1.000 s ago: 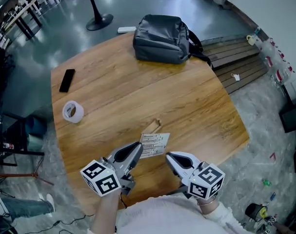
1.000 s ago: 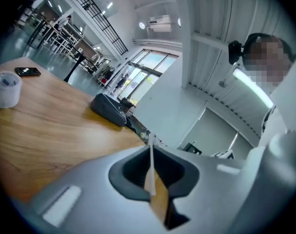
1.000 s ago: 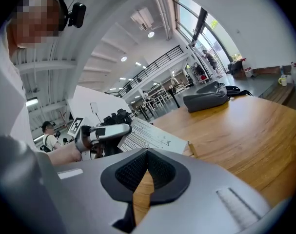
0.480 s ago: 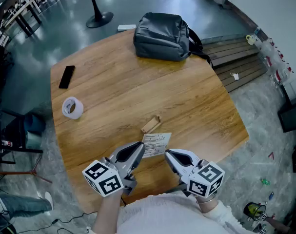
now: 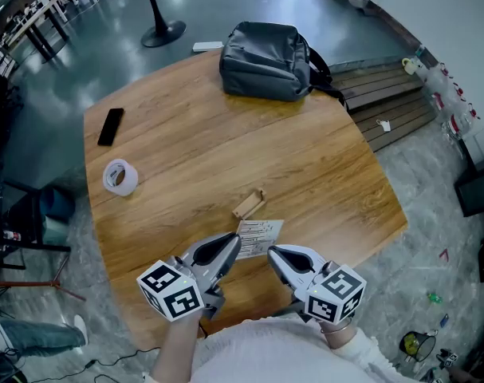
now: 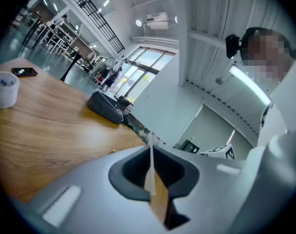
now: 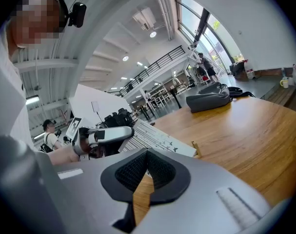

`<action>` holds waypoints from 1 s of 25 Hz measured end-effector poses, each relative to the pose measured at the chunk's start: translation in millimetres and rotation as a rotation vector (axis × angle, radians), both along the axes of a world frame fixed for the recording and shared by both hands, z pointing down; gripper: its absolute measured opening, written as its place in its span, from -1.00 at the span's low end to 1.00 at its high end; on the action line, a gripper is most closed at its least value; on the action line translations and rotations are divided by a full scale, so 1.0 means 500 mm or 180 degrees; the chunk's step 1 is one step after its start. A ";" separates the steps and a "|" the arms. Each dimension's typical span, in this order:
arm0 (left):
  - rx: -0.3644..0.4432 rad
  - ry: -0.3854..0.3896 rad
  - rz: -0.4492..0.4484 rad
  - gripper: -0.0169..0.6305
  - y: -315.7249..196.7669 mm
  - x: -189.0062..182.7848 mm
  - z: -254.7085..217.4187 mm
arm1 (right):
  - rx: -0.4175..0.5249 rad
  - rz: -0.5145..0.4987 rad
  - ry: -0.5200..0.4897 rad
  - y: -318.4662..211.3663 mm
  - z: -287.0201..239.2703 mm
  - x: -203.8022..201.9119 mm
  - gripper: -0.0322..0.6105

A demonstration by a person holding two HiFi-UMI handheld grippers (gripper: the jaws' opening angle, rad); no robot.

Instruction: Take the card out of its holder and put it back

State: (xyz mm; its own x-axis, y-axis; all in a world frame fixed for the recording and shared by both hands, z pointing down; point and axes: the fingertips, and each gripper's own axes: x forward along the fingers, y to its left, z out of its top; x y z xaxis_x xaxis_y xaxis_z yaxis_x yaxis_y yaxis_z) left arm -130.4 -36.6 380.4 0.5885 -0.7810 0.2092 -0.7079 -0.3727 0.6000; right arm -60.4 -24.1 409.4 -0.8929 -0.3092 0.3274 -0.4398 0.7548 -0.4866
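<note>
A white printed card (image 5: 260,237) hangs low over the wooden table (image 5: 194,158) near its front edge. My left gripper (image 5: 235,241) is shut on the card's left edge. In the left gripper view the card (image 6: 150,167) shows edge-on between the jaws. The holder, a small wooden block (image 5: 248,203), lies on the table just beyond the card and apart from it. My right gripper (image 5: 271,251) is shut and holds nothing, its tip just right of the card's near edge. In the right gripper view the card (image 7: 157,138) slopes down from the left gripper (image 7: 106,134) to the block (image 7: 195,149).
A dark backpack (image 5: 267,50) sits at the table's far edge. A roll of tape (image 5: 120,177) and a black phone (image 5: 111,126) lie at the left side. Bare wood lies between them and the block. Beyond the table are floor, chairs and wooden steps.
The left gripper and the card have shifted slightly to the right and forward. The right gripper has edged in towards the card. The block has not moved.
</note>
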 end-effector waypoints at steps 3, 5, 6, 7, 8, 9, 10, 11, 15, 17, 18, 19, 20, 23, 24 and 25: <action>-0.0002 0.0007 -0.0020 -0.89 -0.002 -0.009 -0.001 | 0.0017 -0.0017 0.0016 0.001 0.000 -0.005 -0.90; 0.0020 -0.0009 -0.0020 -0.89 -0.005 -0.014 -0.004 | 0.0004 -0.0021 0.0011 0.002 0.003 -0.007 -0.90; 0.0023 -0.0020 -0.0018 -0.89 -0.006 -0.017 -0.005 | -0.0001 -0.0023 0.0011 0.003 0.004 -0.009 -0.90; 0.0019 -0.0030 -0.0016 -0.89 -0.007 -0.021 -0.006 | -0.0004 -0.0026 0.0010 0.004 0.006 -0.011 -0.90; 0.0022 -0.0050 -0.0009 -0.89 -0.009 -0.025 -0.008 | -0.0005 -0.0028 0.0011 0.004 0.007 -0.013 -0.90; 0.0032 -0.0084 0.0006 -0.89 -0.012 -0.028 -0.012 | -0.0004 -0.0031 0.0012 0.004 0.008 -0.016 -0.90; 0.0043 -0.0125 0.0020 -0.89 -0.016 -0.031 -0.016 | -0.0002 -0.0034 0.0011 0.004 0.008 -0.018 -0.90; 0.0048 -0.0166 0.0032 -0.89 -0.022 -0.033 -0.021 | -0.0002 -0.0033 0.0004 0.002 0.007 -0.021 -0.90; 0.0070 -0.0340 0.0120 -0.89 -0.047 -0.042 -0.038 | 0.0003 0.0006 -0.0048 -0.006 0.004 -0.029 -0.90; 0.0092 -0.0431 0.0162 -0.89 -0.061 -0.045 -0.044 | 0.0001 0.0037 -0.0076 -0.011 0.006 -0.030 -0.90; 0.0102 -0.0480 0.0186 -0.89 -0.069 -0.045 -0.047 | -0.0004 0.0051 -0.0089 -0.015 0.006 -0.029 -0.90; 0.0109 -0.0531 0.0215 -0.89 -0.078 -0.044 -0.049 | -0.0013 0.0063 -0.0100 -0.019 0.008 -0.027 -0.90; 0.0113 -0.0586 0.0250 -0.89 -0.088 -0.043 -0.051 | -0.0027 0.0072 -0.0107 -0.022 0.010 -0.026 -0.90; 0.0098 -0.0763 0.0395 -0.89 -0.114 -0.036 -0.047 | -0.0104 0.0066 -0.0112 -0.022 0.023 -0.027 -0.90; 0.0090 -0.0821 0.0444 -0.89 -0.122 -0.035 -0.046 | -0.0134 0.0057 -0.0112 -0.019 0.029 -0.030 -0.90; 0.0083 -0.0876 0.0487 -0.89 -0.130 -0.035 -0.046 | -0.0163 0.0047 -0.0115 -0.017 0.034 -0.032 -0.90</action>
State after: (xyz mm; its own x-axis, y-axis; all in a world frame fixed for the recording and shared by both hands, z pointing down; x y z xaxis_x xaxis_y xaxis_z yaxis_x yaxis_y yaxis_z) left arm -148.0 -101.7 357.6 0.6235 -0.6951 0.3579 -0.7770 -0.5001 0.3824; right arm -76.6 -32.5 426.6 -0.8998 -0.3061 0.3109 -0.4323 0.7220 -0.5402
